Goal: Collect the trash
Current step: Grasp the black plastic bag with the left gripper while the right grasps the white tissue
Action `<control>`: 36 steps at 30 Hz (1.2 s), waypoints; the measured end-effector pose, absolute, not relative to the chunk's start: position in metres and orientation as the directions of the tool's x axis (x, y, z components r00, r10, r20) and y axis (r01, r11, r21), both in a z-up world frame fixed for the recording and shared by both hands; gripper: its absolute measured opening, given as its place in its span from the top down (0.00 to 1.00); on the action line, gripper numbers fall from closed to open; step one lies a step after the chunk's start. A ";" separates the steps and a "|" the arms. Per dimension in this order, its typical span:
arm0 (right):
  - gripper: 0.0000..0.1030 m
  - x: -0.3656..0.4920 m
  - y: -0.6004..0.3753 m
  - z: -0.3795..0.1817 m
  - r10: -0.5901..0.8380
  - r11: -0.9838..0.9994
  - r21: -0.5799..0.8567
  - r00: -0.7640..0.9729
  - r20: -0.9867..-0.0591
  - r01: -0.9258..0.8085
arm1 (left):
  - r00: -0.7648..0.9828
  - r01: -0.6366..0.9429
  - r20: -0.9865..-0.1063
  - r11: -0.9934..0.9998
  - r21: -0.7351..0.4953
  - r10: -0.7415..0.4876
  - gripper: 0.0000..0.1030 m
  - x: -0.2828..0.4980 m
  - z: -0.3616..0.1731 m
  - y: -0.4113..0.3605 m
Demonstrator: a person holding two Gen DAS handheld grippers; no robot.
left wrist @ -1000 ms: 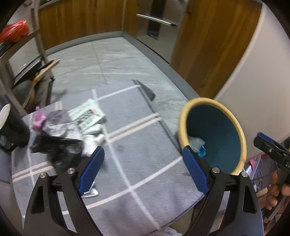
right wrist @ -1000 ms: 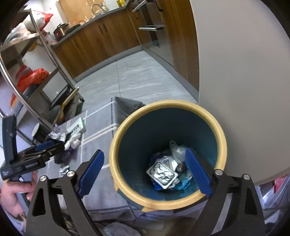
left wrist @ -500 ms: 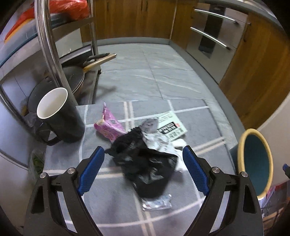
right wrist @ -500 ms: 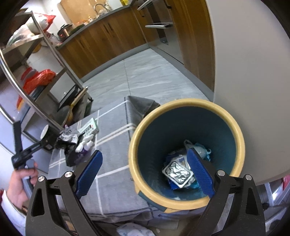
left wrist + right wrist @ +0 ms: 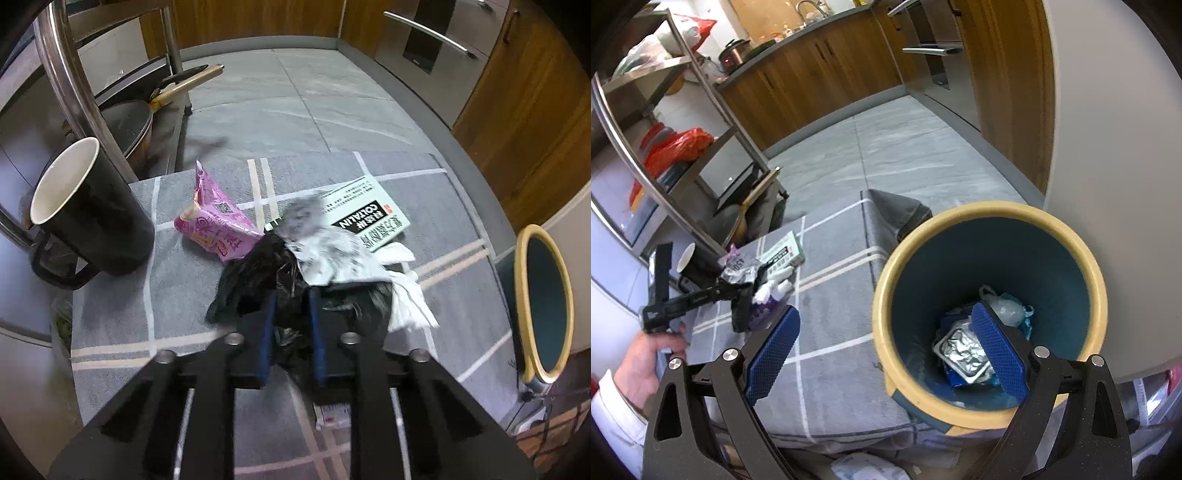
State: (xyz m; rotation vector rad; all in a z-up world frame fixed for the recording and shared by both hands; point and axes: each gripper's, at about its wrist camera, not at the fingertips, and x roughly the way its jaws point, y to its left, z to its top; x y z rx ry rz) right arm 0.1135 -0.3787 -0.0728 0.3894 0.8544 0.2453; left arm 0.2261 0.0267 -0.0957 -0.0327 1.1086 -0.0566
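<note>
- On the grey checked cloth (image 5: 118, 325), our left gripper (image 5: 291, 325) has its blue pads pinched narrow on a crumpled black plastic bag (image 5: 255, 284).
- Touching the bag we see a pink snack wrapper (image 5: 218, 229), a grey-white crumpled wrapper (image 5: 325, 254), a white tissue (image 5: 410, 295) and a printed carton (image 5: 369, 221).
- Beside the pile stands a black mug (image 5: 92, 221).
- Our right gripper (image 5: 886, 354) hangs with jaws wide and empty over the yellow-rimmed bin (image 5: 886, 280), which holds foil and blue scraps.

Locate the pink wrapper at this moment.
In the left wrist view, the pink wrapper lies on the grey cloth, between the black mug and the black bag.
</note>
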 end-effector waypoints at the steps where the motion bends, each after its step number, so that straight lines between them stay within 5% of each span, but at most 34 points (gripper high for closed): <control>1: 0.09 0.114 -0.376 -0.072 0.367 0.902 0.427 0.634 -0.681 -0.063 | 0.448 0.034 -0.891 0.998 -0.060 -0.069 0.88 0.223 -0.093 0.027; 22: 0.16 0.148 -0.242 -0.069 0.492 0.866 0.331 0.520 -0.699 -0.374 | 0.562 0.042 -0.816 0.990 -0.137 -0.137 0.91 0.136 0.000 0.067; 36: 0.30 0.224 -0.133 -0.108 0.439 0.854 0.220 0.426 -0.791 -0.472 | 0.546 -0.082 -0.828 0.975 -0.207 -0.130 0.91 0.130 -0.025 0.109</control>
